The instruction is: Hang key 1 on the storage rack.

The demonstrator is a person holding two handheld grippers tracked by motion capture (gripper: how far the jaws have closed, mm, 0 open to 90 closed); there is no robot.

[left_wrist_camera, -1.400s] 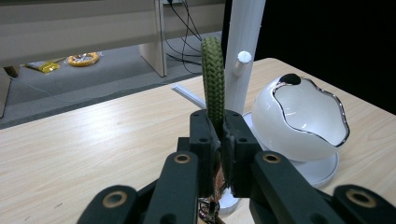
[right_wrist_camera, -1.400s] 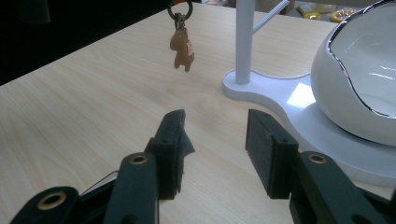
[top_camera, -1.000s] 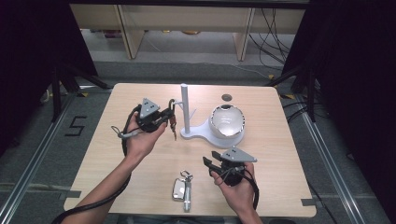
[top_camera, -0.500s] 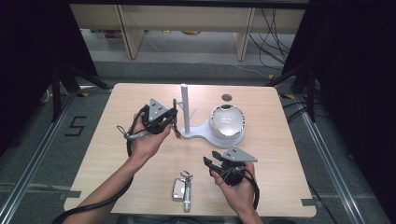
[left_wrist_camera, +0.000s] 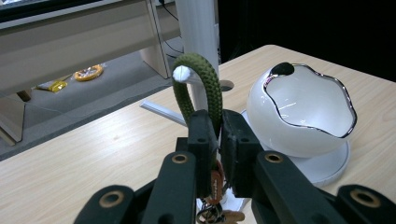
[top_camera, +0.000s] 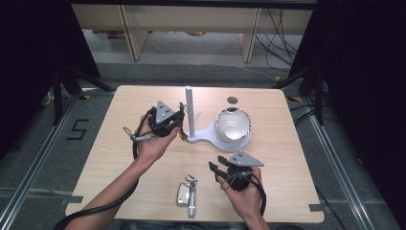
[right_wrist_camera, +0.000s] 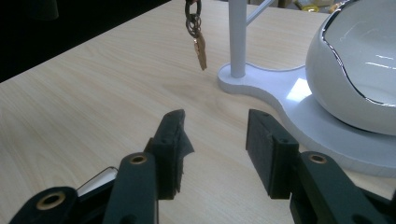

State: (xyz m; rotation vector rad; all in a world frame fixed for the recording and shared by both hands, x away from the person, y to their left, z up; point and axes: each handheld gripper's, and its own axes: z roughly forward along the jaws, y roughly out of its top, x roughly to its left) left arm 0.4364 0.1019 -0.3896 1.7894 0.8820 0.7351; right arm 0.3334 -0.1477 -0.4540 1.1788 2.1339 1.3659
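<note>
Pale wood covers the table (top_camera: pixel 143 201), which stands on a grey floor with dark curtains to either side and shelving beyond its far edge. Near the middle of it sits a white stand (top_camera: pixel 201 138) — a flat base with an upright post (top_camera: pixel 189 110) at one end and a tilted white bowl (top_camera: pixel 233 124) with a chrome rim at the other. The left gripper (top_camera: pixel 176 122), just beside the post, is clamped tight on a green cord loop (left_wrist_camera: pixel 198 88), and a small bunch of keys (right_wrist_camera: pixel 198 32) hangs from it clear of the table. In the left gripper view the top of the loop sits right against a white peg (left_wrist_camera: pixel 183 73) on the post, though I cannot tell whether it is over the peg yet. The step in hand looks like hanging the keys on the stand; the next move calls for slipping the loop fully onto the peg and only then easing the grip. The right gripper (top_camera: pixel 221 168), nearer the person than the stand, has its jaws well apart and holds nothing. The bowl looks empty. A car key fob (top_camera: pixel 184 193) with a metal piece lies on the table nearer the person than the stand.
</note>
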